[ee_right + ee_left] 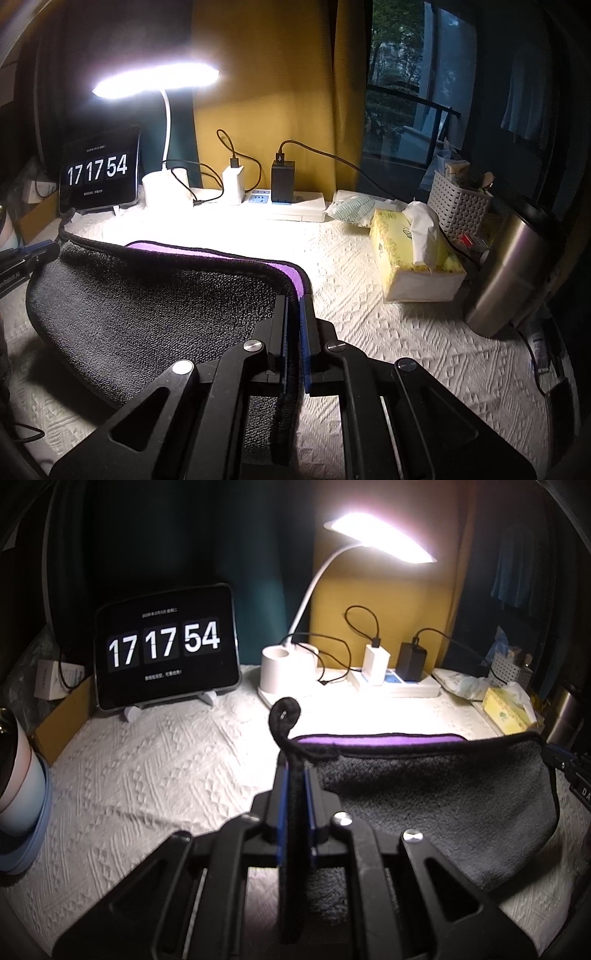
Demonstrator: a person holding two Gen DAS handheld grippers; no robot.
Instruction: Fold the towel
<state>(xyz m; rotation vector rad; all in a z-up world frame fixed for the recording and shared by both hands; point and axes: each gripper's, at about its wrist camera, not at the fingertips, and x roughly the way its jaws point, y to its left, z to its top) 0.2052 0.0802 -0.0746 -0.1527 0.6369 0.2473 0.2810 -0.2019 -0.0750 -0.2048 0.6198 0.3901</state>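
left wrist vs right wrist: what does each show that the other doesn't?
Left wrist only: the towel's hanging loop curled above the left claw, and a pastel cup at the left edge.
Right wrist only: the steel tumbler, the window, and the right claw shut on the towel corner.
Both: the dark towel with its purple side, the clock tablet, the lamp, the tissue box.

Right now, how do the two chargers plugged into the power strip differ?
The white charger is pale and the smaller of the two; the black charger is dark and bulkier. The white charger sits nearer the lamp base, while the black charger sits nearer the tissue box. Both stand upright on the white power strip, each with a black cable plugged into its top.
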